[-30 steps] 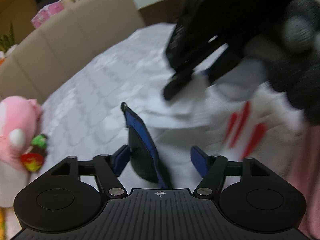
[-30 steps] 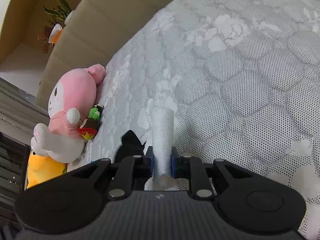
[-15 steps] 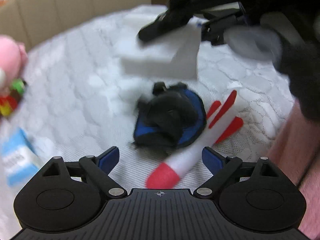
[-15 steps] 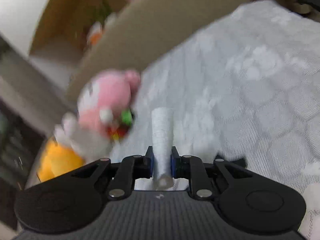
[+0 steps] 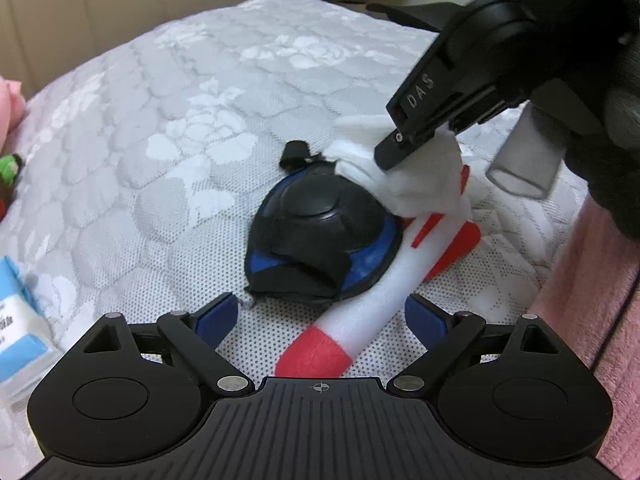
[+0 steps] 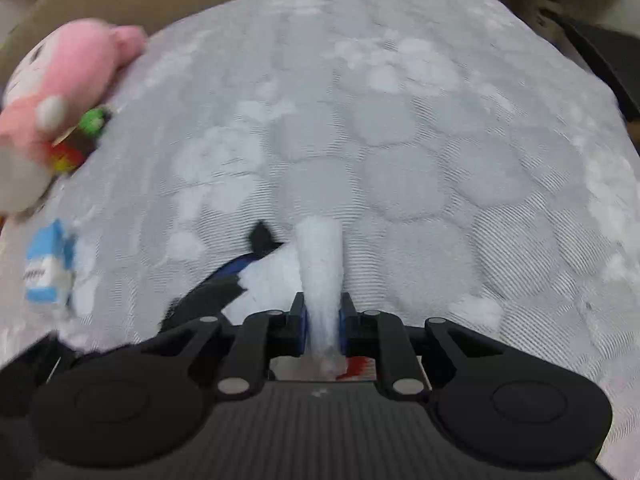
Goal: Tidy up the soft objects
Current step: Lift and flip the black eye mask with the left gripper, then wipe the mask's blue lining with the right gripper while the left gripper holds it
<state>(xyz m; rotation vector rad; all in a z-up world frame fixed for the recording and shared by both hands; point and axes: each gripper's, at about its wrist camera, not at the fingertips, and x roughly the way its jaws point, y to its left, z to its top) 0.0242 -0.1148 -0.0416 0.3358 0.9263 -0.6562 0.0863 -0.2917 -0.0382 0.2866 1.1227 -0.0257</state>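
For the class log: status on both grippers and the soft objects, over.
Left gripper open, empty. Right gripper shut on white foam block. Black-and-blue pad lies against foam rocket, directly below.

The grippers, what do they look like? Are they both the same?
They look alike. The left gripper has a black ribbed body, two round black discs, silver screws and blue finger pads. The right gripper looks the same from its own camera; from the left camera its black side shows white letters "DAS". The hand holding it wears a black glove.
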